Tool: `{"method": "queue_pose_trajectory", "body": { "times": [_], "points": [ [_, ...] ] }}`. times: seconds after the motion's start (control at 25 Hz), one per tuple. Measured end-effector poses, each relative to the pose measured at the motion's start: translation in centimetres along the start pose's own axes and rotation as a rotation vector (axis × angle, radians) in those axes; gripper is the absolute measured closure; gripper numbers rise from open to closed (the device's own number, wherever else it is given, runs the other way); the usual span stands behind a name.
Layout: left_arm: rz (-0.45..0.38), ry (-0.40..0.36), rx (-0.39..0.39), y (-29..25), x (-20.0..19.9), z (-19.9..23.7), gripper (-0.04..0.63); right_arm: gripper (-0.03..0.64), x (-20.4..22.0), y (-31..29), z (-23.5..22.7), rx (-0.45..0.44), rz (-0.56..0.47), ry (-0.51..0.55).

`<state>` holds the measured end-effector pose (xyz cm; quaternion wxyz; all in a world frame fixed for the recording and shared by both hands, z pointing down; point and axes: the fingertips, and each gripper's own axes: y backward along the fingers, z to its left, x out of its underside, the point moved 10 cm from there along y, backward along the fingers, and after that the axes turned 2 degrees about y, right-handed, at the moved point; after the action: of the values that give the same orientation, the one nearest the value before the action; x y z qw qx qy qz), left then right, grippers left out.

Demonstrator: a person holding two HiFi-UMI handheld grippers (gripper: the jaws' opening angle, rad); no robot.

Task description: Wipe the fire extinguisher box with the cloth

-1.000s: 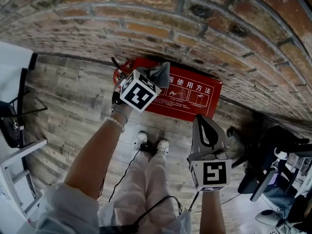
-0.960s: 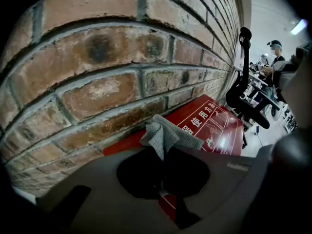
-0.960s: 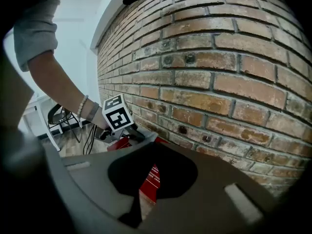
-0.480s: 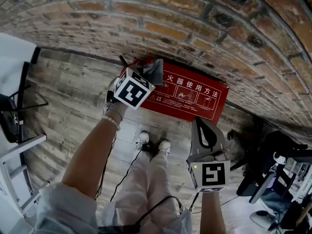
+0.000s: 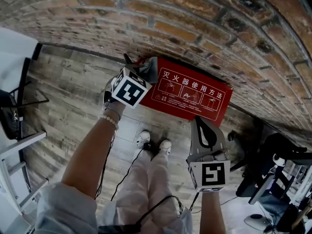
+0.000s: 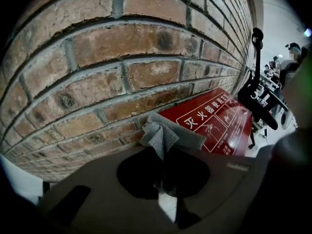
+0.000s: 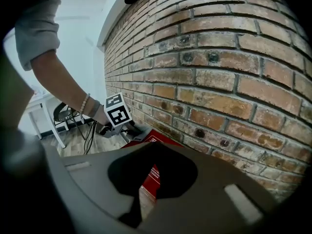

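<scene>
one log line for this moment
left gripper: shut on cloth | cloth: at fire extinguisher box corner | right gripper: shut, empty

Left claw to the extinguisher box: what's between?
The grey cloth, clamped in the left claw, its free end over the box corner; the left gripper view shows it.
</scene>
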<state>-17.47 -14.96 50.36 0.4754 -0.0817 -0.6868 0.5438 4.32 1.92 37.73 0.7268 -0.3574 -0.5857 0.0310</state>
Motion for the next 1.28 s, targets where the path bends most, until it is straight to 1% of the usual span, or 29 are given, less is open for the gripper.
{"method": "queue_pose_trajectory", "body": {
  "times": [0.28, 0.36, 0.52, 0.64, 0.8, 0.96, 1.04, 1.2, 1.28],
  "points": [
    [-0.012, 0.02, 0.0, 0.2, 0.7, 0.2, 0.578, 0.607, 0.0, -0.2, 0.3, -0.003, 0.009, -0.001],
    [-0.026, 0.033, 0.001, 0.5, 0.8, 0.3, 0.578, 0.607, 0.0, -0.3, 0.2, -0.001, 0.01, 0.002],
    [-0.087, 0.121, 0.003, 1.7, 1.1, 0.4, 0.58, 0.608, -0.1, -0.1, -0.1, 0.005, 0.004, 0.002],
    [-0.128, 0.147, 0.011, 2.9, 1.4, -0.2, 0.581, 0.609, -0.2, 0.2, -0.4, 0.008, 0.001, 0.005],
    [-0.171, 0.137, 0.029, 4.6, 1.6, -1.8, 0.581, 0.607, 0.0, 0.8, -1.1, 0.023, -0.008, 0.002],
    [-0.194, 0.054, 0.035, 6.1, 1.1, -4.2, 0.581, 0.608, 0.5, 1.8, -1.7, 0.038, -0.005, -0.01],
    [-0.208, 0.045, 0.054, 6.6, 0.7, -5.4, 0.581, 0.609, 0.9, 2.3, -2.0, 0.047, -0.004, -0.02],
    [-0.227, 0.101, 0.137, 6.8, 0.0, -7.9, 0.581, 0.608, 1.8, 3.6, -2.7, 0.069, -0.001, -0.037],
    [-0.235, 0.11, 0.174, 6.7, -0.7, -9.3, 0.581, 0.608, 2.3, 4.3, -3.1, 0.083, -0.004, -0.05]
  ]
}}
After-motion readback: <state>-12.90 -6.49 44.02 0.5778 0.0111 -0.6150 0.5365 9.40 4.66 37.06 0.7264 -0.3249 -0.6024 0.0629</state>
